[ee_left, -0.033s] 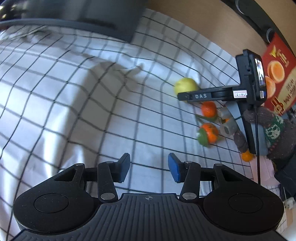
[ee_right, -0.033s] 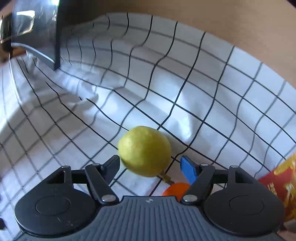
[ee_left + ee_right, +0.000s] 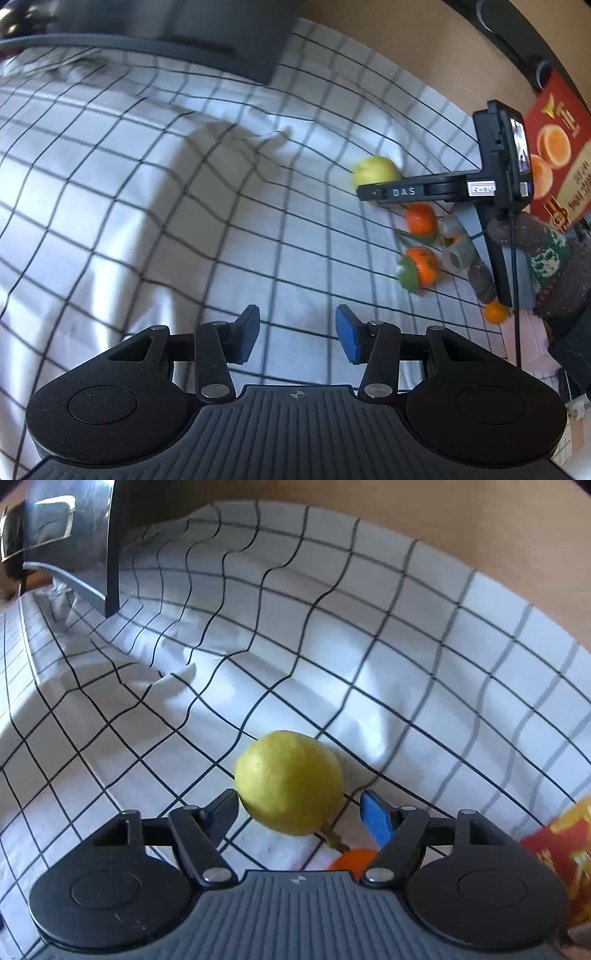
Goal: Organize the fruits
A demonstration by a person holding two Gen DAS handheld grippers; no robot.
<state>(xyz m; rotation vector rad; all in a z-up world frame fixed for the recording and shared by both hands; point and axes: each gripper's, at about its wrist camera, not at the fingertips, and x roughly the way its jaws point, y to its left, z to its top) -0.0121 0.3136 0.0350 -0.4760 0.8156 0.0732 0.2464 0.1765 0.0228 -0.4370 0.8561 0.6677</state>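
"DAS" in white caps on black arm of right hand-held gripper [image 3: 406, 192], left-wrist view. Small white label [image 3: 483, 189] further along same arm, too blurred to read. Gold characters on red box [image 3: 554, 147], illegible.

**A:** What has changed on your right gripper [image 3: 300, 799]?

**B:** Your jaws have just been opening. The yellow fruit [image 3: 290, 781] lies between them. The blue pad [image 3: 375, 818], at three o'clock of the fruit, stands clear of its skin. The dark pad [image 3: 227, 808], at nine o'clock, is right at its edge.

**A:** Anything else?

**B:** No, that widening is the only change you made.
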